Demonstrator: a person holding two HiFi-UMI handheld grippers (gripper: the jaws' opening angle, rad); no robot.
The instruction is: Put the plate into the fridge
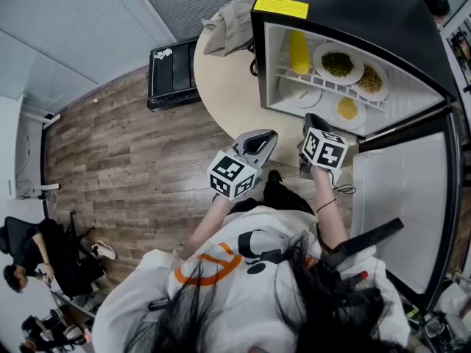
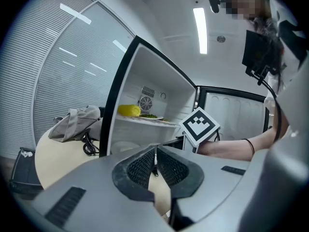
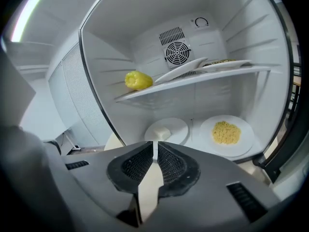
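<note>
The left tool [image 2: 155, 161] and right tool [image 3: 155, 153] are both closed and empty. The plate [image 3: 232, 150] of yellow grains lies on the fridge [image 3: 270, 91] floor, at three o'clock from a smaller dish [image 3: 179, 125]. It is probably stiff, slick and breakable, so it is best pinched at the rim.

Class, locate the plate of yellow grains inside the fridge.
In the right gripper view, the plate of yellow grains lies on the fridge floor, right of another plate, below the shelf.
</note>
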